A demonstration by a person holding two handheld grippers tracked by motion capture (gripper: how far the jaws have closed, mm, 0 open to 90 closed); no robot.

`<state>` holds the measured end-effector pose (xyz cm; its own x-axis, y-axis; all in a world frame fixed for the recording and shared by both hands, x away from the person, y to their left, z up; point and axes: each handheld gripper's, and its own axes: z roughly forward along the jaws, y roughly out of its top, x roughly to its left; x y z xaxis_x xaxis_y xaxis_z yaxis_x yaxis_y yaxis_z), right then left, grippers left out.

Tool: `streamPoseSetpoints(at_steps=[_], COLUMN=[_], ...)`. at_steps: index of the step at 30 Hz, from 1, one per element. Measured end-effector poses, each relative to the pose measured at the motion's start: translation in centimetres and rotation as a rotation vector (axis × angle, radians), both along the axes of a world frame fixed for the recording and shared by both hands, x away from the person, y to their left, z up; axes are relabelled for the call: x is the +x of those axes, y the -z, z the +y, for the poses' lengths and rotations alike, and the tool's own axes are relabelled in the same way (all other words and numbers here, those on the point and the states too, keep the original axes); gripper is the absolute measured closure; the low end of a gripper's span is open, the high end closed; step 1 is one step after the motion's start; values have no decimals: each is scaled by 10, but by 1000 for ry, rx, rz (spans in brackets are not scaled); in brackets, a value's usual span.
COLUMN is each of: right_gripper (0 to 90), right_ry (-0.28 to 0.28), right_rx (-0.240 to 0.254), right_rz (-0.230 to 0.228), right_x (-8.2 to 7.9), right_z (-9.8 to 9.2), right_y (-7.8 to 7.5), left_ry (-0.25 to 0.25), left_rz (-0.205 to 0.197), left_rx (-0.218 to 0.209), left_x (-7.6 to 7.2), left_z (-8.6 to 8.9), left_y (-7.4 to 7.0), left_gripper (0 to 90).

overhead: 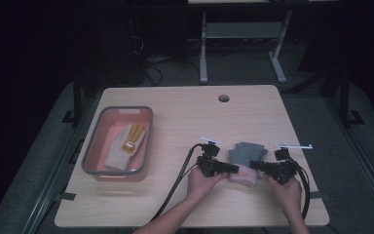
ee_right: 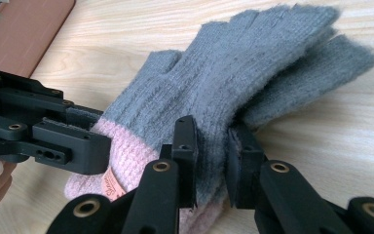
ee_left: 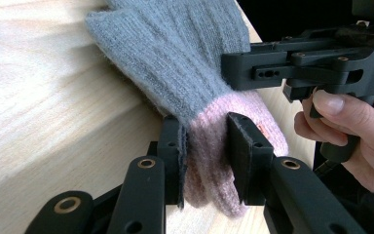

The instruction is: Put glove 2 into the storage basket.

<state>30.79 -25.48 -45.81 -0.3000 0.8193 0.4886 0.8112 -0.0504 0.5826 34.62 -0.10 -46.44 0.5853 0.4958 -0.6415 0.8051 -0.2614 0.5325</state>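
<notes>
Dark floor and black surroundings frame a pale wooden table (overhead: 175,122), which has a round cable hole (overhead: 223,98) near its far edge. Beyond it stands the white frame of another table (overhead: 243,34).

On the near table's left side sits a pink plastic basin with a grey rim (overhead: 93,146). Inside it lies a beige glove with yellow fingers (overhead: 126,144).

Toward the near right part of the table lies a knitted glove (overhead: 244,163), grey over the fingers and palm and pink at the cuff. Its fingers point away from the person and the cuff faces the near edge. A small orange label (ee_left: 261,128) is sewn on the pink cuff.

Both of the person's forearms come in from the near edge. The left hand (overhead: 200,184) holds the left claw (overhead: 233,169), which reaches in from the glove's left side. In the left gripper view its two black jaws pinch the pink cuff between their pads, with the knit bunched up between them. The right hand (overhead: 286,191) holds the right claw (overhead: 254,165), coming in from the glove's right side. In the right gripper view its jaws are pressed onto the grey knit just above the cuff, at the glove's edge. The two claws face each other across the glove, close together. A black cable (overhead: 175,187) trails from the left claw toward the near edge.
</notes>
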Motion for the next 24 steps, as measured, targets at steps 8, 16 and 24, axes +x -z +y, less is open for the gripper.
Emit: streamPoseSetpoints(at_steps=[8, 16, 24], right_gripper=[765, 765, 765], right_ry=[-6, -19, -41], right_rx=[-4, -2, -11], right_rz=[-10, -8, -29], right_x=[0, 4, 11], right_z=[7, 17, 35], right_y=[-6, -14, -31], left_ry=[2, -1, -25], left_rz=[-21, -39, -66], left_rx=[6, 5, -4], left_x=[-2, -1, 1], left_z=[7, 19, 37], left_y=[-8, -17, -31], left_gripper=[687, 687, 686])
